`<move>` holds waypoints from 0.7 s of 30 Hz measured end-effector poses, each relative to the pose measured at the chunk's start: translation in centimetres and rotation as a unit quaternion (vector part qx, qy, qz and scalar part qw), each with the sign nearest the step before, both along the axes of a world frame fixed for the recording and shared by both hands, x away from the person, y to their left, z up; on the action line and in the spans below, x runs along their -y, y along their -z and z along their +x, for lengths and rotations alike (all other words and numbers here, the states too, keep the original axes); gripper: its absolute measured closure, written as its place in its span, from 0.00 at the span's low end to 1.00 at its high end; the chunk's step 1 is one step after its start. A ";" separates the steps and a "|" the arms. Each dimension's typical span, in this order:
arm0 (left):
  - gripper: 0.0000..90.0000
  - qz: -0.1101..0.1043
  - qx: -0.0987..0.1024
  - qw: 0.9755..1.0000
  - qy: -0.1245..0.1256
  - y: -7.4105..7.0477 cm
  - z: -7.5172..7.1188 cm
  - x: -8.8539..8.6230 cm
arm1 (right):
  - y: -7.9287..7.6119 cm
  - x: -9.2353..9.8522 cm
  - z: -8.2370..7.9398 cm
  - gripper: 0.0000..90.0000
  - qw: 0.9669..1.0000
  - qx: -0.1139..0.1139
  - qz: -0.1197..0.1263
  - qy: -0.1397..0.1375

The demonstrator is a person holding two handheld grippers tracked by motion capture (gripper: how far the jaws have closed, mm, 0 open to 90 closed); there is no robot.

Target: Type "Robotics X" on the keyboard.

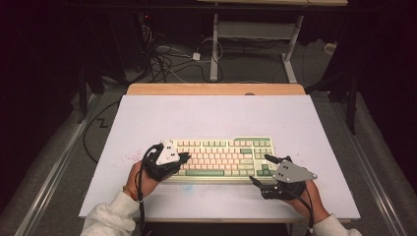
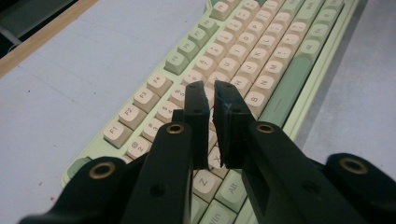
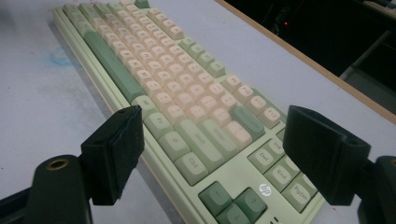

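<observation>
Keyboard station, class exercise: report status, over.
Left gripper nearly shut, empty, over keyboard left keys. Right gripper open, empty, at right end. Nothing obstructing.

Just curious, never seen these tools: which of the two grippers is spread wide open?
The right gripper, at the keyboard's arrow-key end, has its jaws far apart. The left gripper has its jaws nearly together.

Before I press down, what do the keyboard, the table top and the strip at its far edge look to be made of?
Keyboard: looks like moulded plastic, matt cream and green keys with printed letters, on a pale green case. Table top: a flat, pale grey-lilac sheet, matt and stained with red and blue specks; whether it is painted board or plastic is unclear. Far strip: appears to be light wood, with a warm tan tone.
</observation>
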State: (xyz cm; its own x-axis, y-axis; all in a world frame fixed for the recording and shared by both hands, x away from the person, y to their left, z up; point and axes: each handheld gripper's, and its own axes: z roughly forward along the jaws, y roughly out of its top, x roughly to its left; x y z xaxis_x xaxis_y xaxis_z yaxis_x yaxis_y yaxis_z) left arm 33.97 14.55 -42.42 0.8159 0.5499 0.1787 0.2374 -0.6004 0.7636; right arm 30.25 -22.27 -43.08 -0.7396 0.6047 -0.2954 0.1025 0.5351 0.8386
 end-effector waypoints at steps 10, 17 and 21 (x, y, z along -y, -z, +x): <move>0.95 0.002 -0.008 1.000 0.020 0.2 -0.7 0.7 | 0.1 -0.2 0.0 0.24 1.000 -0.001 -0.003 -0.002; 0.97 0.007 -0.017 0.999 0.028 0.6 -1.0 1.0 | 0.2 -0.2 -0.1 0.24 1.000 -0.003 -0.005 -0.004; 0.97 0.012 -0.021 0.999 0.032 0.8 -1.1 1.1 | 0.2 -0.3 -0.1 0.24 1.000 -0.004 -0.005 -0.004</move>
State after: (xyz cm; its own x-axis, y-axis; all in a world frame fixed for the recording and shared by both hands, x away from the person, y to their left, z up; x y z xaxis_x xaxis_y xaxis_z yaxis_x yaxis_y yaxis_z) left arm 32.86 13.49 -43.23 0.8566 0.4920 0.1558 0.2291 -0.6330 0.7394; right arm 30.18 -21.98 -43.29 -0.7470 0.5953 -0.2959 0.1042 0.5444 0.8324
